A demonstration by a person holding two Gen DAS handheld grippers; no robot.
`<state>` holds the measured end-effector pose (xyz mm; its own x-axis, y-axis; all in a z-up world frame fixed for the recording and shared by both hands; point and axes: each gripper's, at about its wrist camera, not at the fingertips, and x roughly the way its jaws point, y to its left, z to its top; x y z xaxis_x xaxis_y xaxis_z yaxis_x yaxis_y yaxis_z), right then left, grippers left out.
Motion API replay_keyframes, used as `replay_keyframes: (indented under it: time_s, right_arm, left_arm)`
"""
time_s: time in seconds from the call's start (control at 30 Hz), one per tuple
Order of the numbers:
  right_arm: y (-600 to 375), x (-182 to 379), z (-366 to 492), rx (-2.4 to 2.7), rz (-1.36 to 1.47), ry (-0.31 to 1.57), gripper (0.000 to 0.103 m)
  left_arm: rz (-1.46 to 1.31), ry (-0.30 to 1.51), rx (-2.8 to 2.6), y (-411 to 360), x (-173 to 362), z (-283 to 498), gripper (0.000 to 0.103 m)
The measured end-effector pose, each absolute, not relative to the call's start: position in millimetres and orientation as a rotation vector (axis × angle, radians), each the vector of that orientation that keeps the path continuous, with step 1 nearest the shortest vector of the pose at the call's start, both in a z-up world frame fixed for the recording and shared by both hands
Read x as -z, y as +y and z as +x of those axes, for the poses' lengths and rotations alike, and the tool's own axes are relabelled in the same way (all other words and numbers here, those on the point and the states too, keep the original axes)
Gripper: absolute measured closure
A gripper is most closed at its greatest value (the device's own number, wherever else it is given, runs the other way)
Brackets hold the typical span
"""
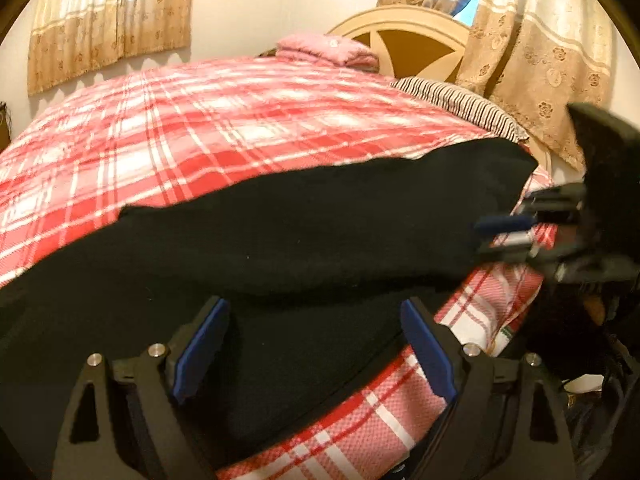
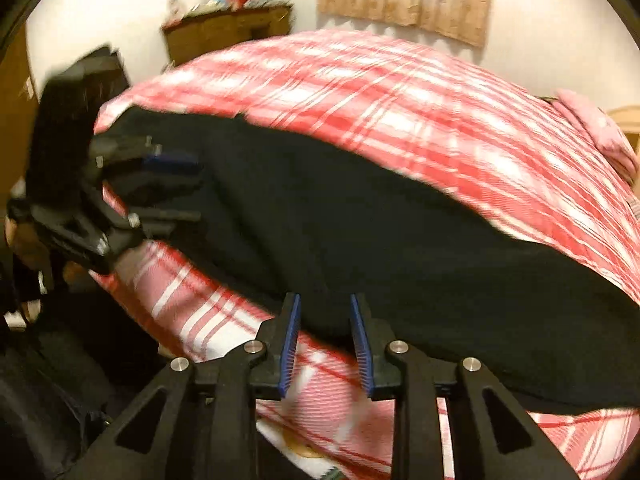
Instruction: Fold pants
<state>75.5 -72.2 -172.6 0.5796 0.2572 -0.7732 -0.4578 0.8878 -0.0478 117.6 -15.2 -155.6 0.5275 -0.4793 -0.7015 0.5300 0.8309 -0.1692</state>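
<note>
Black pants (image 1: 304, 216) lie in a long band across the near edge of a bed with a red and white plaid cover (image 1: 208, 128). My left gripper (image 1: 316, 302) stands wide open over one end of the pants, and dark cloth fills the gap between its blue pads without being pressed. In the right wrist view it shows at the left (image 2: 176, 190), jaws apart around the pants' end. My right gripper (image 2: 324, 298) is narrowly open at the near edge of the pants (image 2: 400, 240). Its pads (image 2: 290, 344) touch no cloth, and plaid shows between them. From the left wrist view it appears at the right (image 1: 480, 236).
A folded pink blanket (image 1: 328, 50) and a striped pillow (image 1: 460, 104) lie by the cream headboard (image 1: 400, 28). Patterned curtains (image 1: 540, 60) hang on the wall. A wooden cabinet (image 2: 228, 36) stands past the bed's far corner. Dark bags (image 2: 52, 380) sit on the floor beside the bed.
</note>
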Motion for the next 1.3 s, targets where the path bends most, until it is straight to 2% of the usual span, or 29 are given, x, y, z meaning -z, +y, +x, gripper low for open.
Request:
replay_keyframes:
  time_s: [0.3, 0.6, 0.73, 0.93, 1.1, 1.3]
  right_arm:
    - [-143, 196, 94, -0.206, -0.158, 0.928, 0.075]
    - [-144, 177, 90, -0.213, -0.144, 0.889, 0.075]
    - [-144, 172, 103, -0.225, -0.095, 0.877, 0.075]
    - [-82, 163, 99, -0.427, -0.101, 0.839, 0.073]
    - [-11, 179, 83, -0.612, -0.238, 0.854, 0.073]
    - [29, 200, 82, -0.648, -0.373, 0.859, 0.073]
  left_arm:
    - [0.183, 0.844, 0.602, -23, 165, 100, 0.006]
    - [0.106, 0.776, 0.570, -8, 136, 107, 0.006]
    - [0.053, 0.784, 0.586, -14, 139, 120, 0.006]
    - [0.120, 0.829, 0.567, -22, 156, 116, 0.006]
    - [0.063, 0.817, 0.504, 19, 148, 107, 0.006]
    - [0.005, 0.790, 0.439, 55, 141, 103, 0.006]
